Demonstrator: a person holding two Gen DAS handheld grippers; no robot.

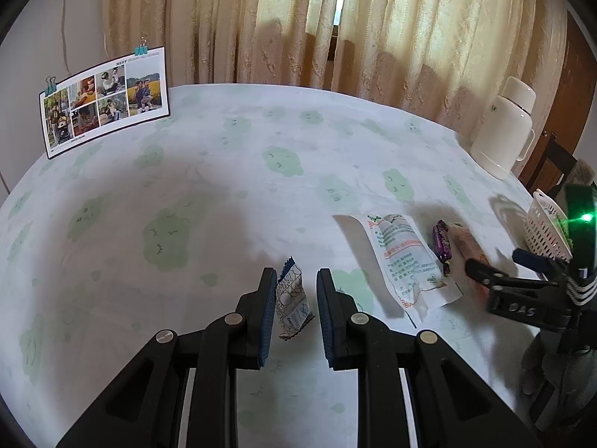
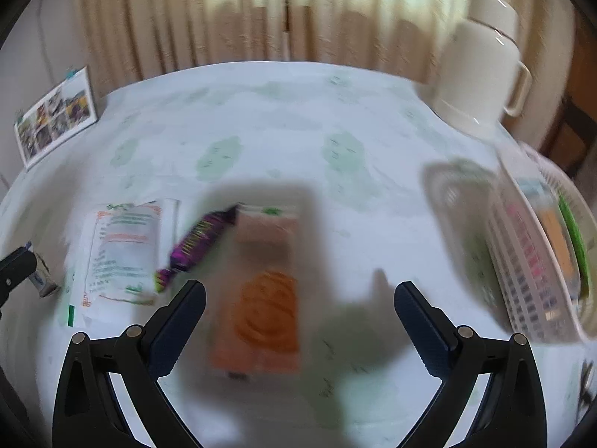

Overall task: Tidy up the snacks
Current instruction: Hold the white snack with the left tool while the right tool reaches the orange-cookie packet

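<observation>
Low in the left view, the left gripper (image 1: 293, 291) stands with jaws parted around a small patterned packet (image 1: 291, 304) (touching the left finger, apart from the right); the right gripper (image 2: 300, 308) is spread wide over an orange packet (image 2: 263, 291) at centre; a purple candy (image 2: 197, 242) and white pouch (image 2: 123, 250) lie left, the basket (image 2: 530, 280) right.

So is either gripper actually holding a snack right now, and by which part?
Neither grips anything. The left gripper is open around a small patterned snack packet; the right gripper hangs wide open over the orange snack pack.
</observation>
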